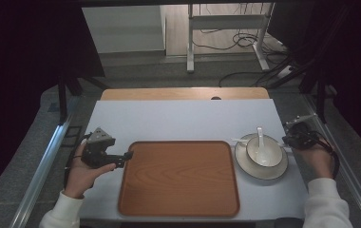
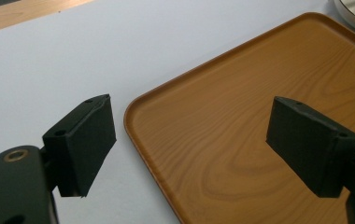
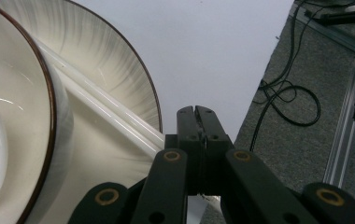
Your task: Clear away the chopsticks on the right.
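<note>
A wooden tray (image 1: 178,178) lies bare at the middle of the white table. To its right, a cream plate (image 1: 245,166) carries a bowl (image 1: 277,154) with a white spoon (image 1: 260,135) in it. White chopsticks (image 1: 238,140) lie across the plate beside the bowl. My left gripper (image 1: 121,159) hovers open at the tray's left rim (image 2: 138,100), with its jaws (image 2: 194,135) wide and nothing between them. My right gripper (image 1: 290,141) sits at the plate's right edge with its jaws (image 3: 195,111) shut together. The chopsticks (image 3: 105,109) end against the left side of those jaws; I cannot tell if they touch.
The white table top (image 1: 183,118) ends in a wooden strip at the far side. Metal rails run along both sides of the table. Cables (image 3: 287,93) lie on the grey carpet to the right. The plate's rim (image 2: 353,14) is just past the tray's far corner.
</note>
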